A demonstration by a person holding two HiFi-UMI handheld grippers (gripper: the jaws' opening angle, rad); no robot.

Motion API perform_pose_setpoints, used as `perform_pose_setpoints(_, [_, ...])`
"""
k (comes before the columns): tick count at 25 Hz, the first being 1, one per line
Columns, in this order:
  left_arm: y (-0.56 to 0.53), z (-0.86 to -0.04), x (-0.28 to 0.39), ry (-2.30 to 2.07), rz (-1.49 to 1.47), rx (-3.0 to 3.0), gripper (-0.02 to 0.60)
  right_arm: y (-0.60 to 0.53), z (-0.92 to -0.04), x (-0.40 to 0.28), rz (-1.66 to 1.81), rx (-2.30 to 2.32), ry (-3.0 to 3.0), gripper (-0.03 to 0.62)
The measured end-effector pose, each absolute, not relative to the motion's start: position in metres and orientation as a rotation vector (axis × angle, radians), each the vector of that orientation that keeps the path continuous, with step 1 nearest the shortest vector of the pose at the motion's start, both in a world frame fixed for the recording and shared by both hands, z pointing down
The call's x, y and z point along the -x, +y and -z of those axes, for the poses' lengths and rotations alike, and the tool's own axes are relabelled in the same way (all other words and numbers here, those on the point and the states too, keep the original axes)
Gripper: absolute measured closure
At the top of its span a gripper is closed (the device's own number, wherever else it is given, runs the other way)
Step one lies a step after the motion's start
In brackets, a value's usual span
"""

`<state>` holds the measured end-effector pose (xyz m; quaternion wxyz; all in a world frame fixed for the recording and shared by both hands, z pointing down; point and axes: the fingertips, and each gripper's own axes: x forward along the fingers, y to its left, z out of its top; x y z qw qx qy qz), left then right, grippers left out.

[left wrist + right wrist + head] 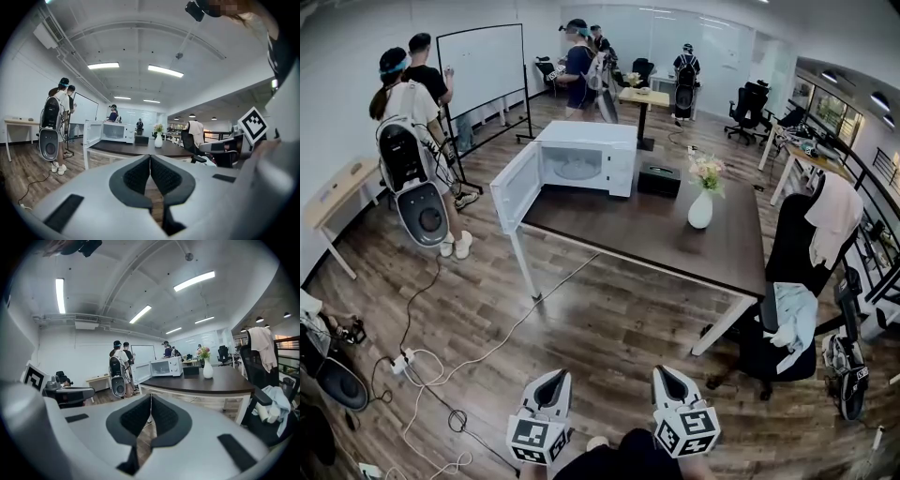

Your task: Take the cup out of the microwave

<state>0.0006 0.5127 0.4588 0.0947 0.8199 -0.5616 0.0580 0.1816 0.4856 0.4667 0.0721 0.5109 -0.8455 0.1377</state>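
With the left hand-held gripper (552, 377) and the right hand-held gripper (667, 375) both closed empty, well short of the open-doored microwave (586, 157), the cup — not discernible inside it — is likely light, rigid, smooth and breakable: clamp across its wall.

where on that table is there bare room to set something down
The near half of the table is bare, from the open door of the microwave across to the white vase, and so is the right end beside the black chair. The far edge is crowded: microwave, black box, vase.
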Motion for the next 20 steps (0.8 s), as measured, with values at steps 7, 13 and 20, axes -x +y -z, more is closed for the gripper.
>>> perform_pose_setpoints(7, [0.497, -0.461, 0.015, -1.69, -0.188, -2.416, 0.577, 0.47, -0.478, -0.167, -0.443, -1.504, -2.537, 0.6])
perform_pose_setpoints(13, [0.457, -0.469, 0.026, -1.717, -0.2, -2.377, 0.577, 0.426, -0.483, -0.157, -0.451, -1.473, -2.559, 0.6])
perform_pose_setpoints(20, [0.364, -0.466, 0.034, -1.759, -0.178, -2.343, 0.577, 0.327, -0.485, -0.151, -0.455, -1.442, -2.565, 0.6])
